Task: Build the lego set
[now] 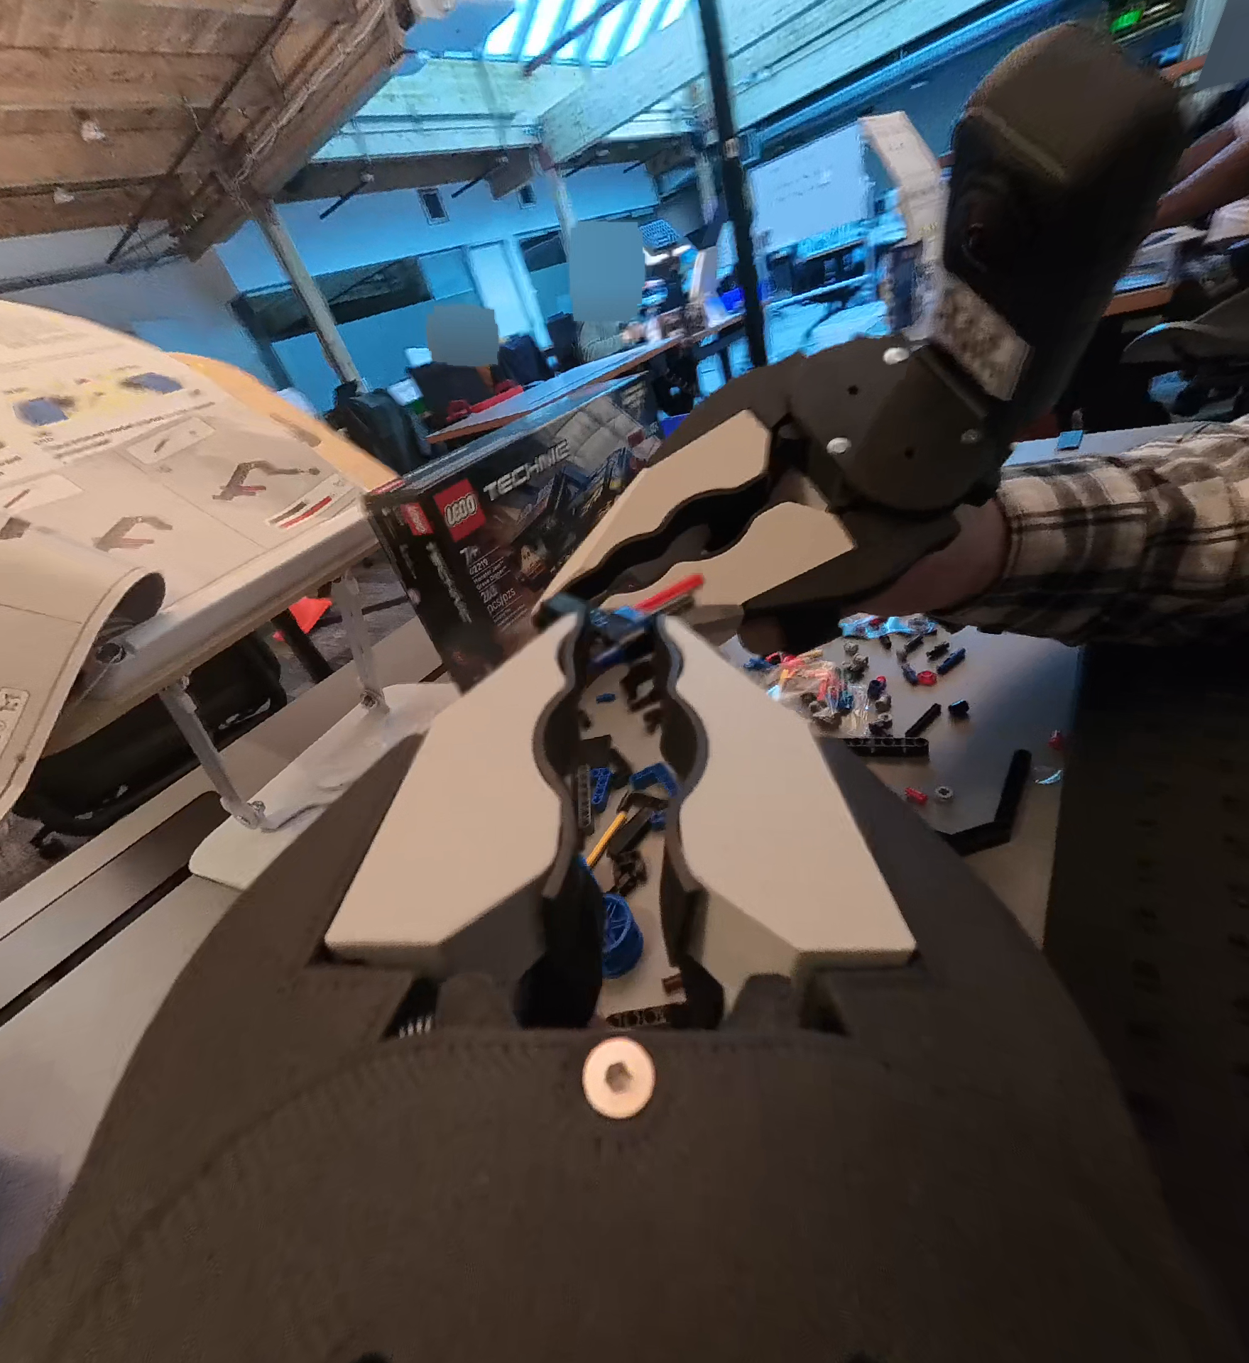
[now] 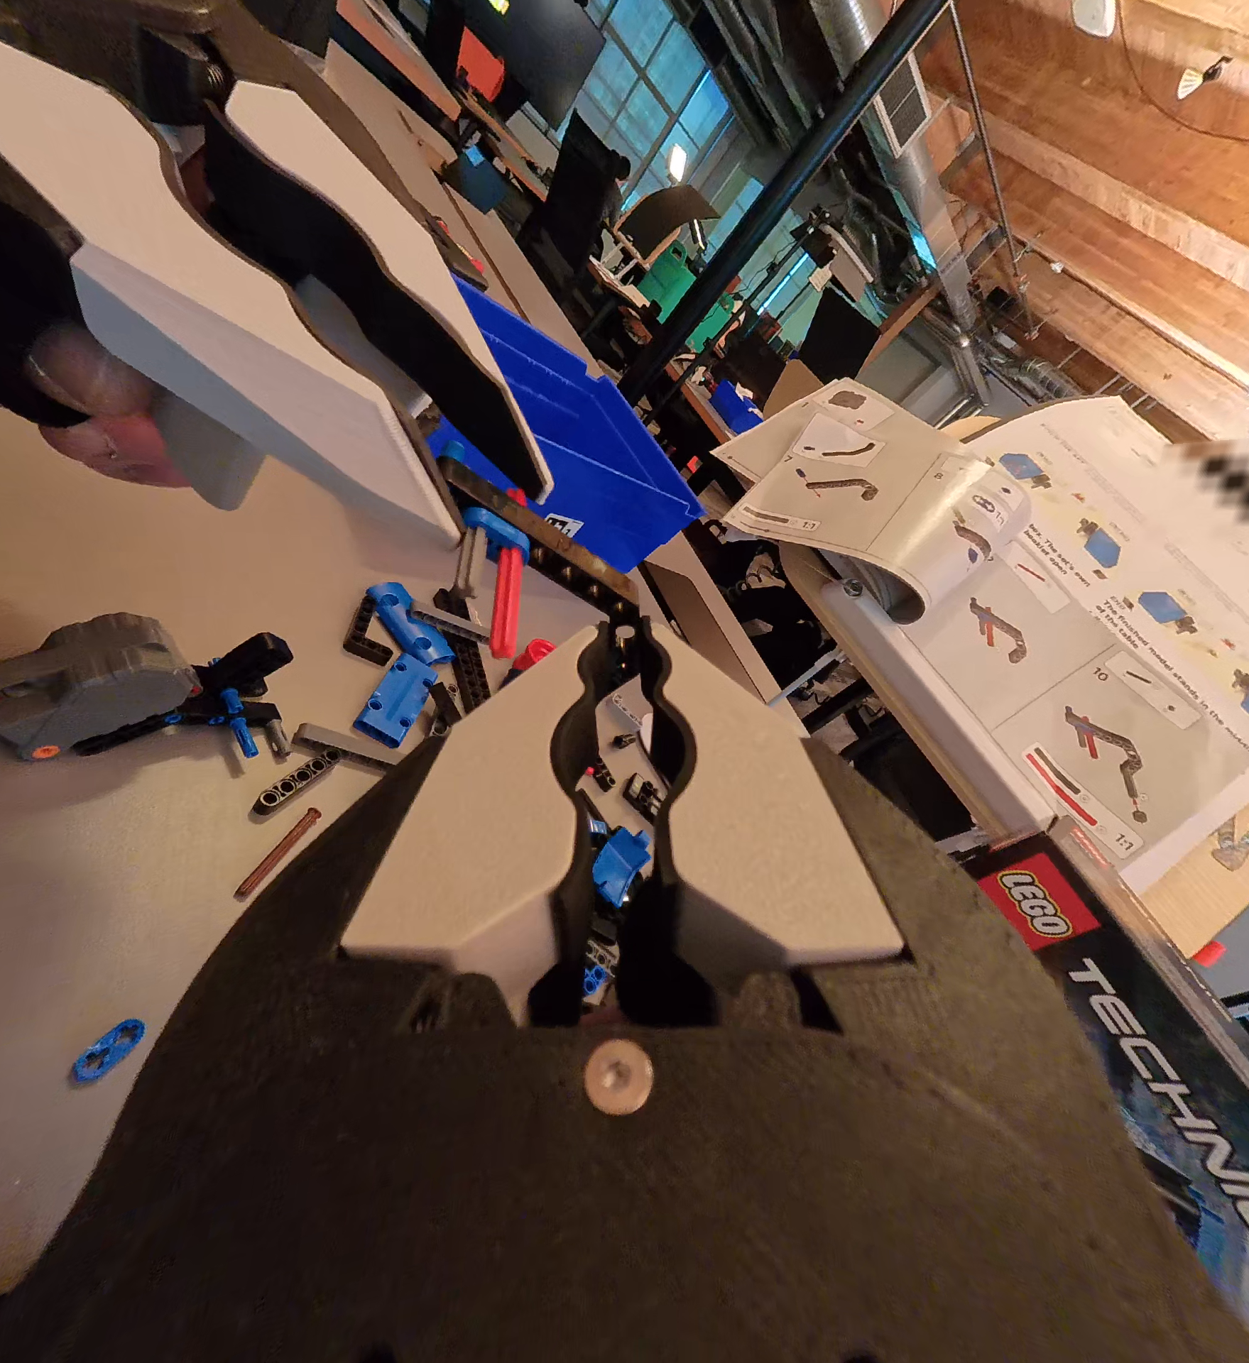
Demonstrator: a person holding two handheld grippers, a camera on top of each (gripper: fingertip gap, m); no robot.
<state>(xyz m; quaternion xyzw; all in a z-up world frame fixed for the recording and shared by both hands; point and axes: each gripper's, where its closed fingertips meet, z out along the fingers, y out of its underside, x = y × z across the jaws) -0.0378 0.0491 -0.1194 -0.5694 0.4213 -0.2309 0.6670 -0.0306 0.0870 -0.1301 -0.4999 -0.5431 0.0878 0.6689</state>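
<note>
From the left wrist, my left claw (image 1: 615, 627) pinches one end of a black beam assembly (image 1: 610, 627) above the surface (image 1: 1005, 870); my right claw (image 1: 569, 590) meets it there. From the right wrist, my right claw (image 2: 623, 628) clamps the beam's other end (image 2: 584, 575), its red axle (image 2: 507, 597) hanging, loose pieces (image 2: 400, 686) beneath.

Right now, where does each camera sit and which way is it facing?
Left wrist view: on the left gripper, facing across the table to the set box; the right gripper and a plaid sleeve show.
Right wrist view: on the right gripper, facing the blue bin and manual; a finger shows.
Shared: both grippers clamping one black beam.
</note>
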